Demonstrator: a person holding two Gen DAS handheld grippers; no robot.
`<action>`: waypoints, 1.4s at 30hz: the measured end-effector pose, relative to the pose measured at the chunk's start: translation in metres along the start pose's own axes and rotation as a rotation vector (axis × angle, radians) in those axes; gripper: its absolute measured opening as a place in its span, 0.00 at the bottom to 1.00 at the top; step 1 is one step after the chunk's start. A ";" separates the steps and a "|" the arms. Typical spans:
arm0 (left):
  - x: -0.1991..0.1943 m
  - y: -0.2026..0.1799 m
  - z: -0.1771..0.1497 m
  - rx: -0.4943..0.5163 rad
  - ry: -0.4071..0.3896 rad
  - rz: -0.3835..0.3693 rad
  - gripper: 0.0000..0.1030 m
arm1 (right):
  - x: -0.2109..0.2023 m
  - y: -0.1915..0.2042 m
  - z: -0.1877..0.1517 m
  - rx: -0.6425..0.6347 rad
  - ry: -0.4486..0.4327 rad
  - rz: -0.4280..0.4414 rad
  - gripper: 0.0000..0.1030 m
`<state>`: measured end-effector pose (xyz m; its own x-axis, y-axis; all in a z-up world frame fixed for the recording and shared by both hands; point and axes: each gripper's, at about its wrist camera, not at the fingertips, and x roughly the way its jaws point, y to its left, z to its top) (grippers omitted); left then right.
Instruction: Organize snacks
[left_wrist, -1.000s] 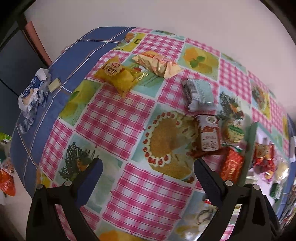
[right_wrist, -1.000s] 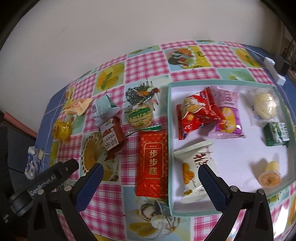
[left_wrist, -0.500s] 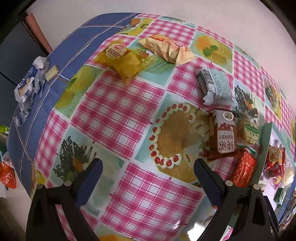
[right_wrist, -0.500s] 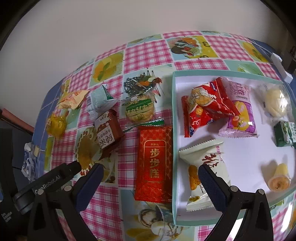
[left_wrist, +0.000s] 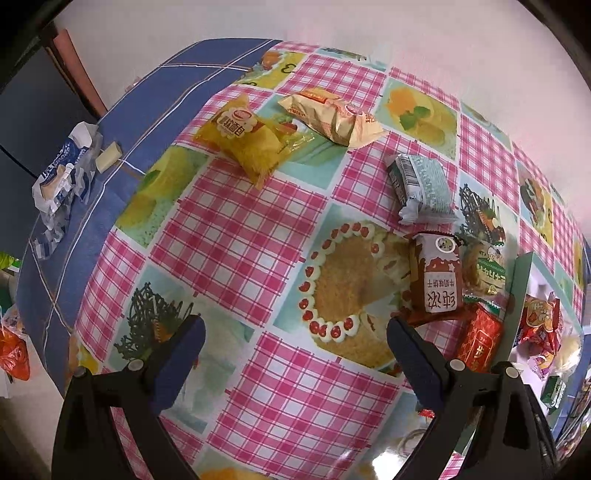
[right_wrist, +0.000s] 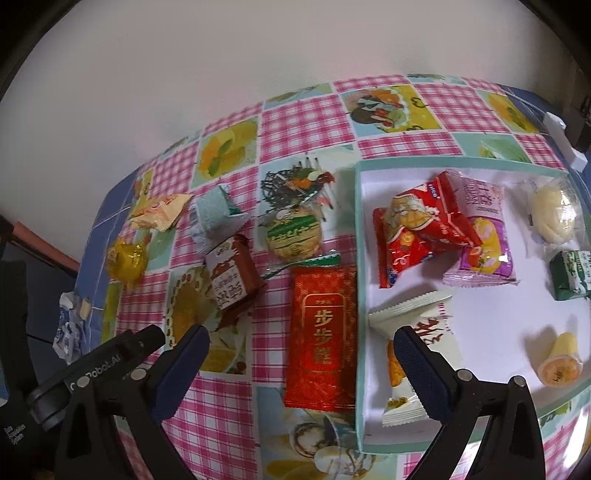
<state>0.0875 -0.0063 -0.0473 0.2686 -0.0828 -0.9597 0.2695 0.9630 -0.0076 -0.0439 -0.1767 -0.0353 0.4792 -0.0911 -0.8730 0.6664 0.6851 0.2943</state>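
Red foil packet (right_wrist: 322, 339) lies lengthwise between the right claw (right_wrist: 301, 363)'s spread, empty fingers, touching the tray (right_wrist: 359, 295)'s left wall; left claw (left_wrist: 295, 349) gapes empty too.

six snack packets lie loose on the tablecloth (right_wrist: 303, 122): yellow (right_wrist: 125, 258), tan (right_wrist: 159, 212), pale green (right_wrist: 216, 218), brown (right_wrist: 231, 275), a round biscuit (right_wrist: 293, 236), and a flat red one (right_wrist: 323, 336). one tray (right_wrist: 360, 295) holds seven more snacks. two grippers.
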 end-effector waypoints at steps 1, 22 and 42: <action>0.000 0.000 -0.001 -0.001 -0.001 -0.002 0.96 | 0.002 0.001 -0.001 0.000 0.007 0.004 0.97; 0.002 0.011 0.001 -0.033 0.013 -0.034 0.96 | 0.021 0.019 -0.011 -0.076 0.077 0.026 0.93; 0.007 0.011 0.002 -0.031 0.029 -0.038 0.96 | 0.032 0.012 -0.015 -0.077 0.100 -0.035 0.89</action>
<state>0.0938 0.0033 -0.0538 0.2314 -0.1125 -0.9663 0.2504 0.9667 -0.0526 -0.0292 -0.1601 -0.0653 0.3946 -0.0465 -0.9177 0.6341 0.7365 0.2354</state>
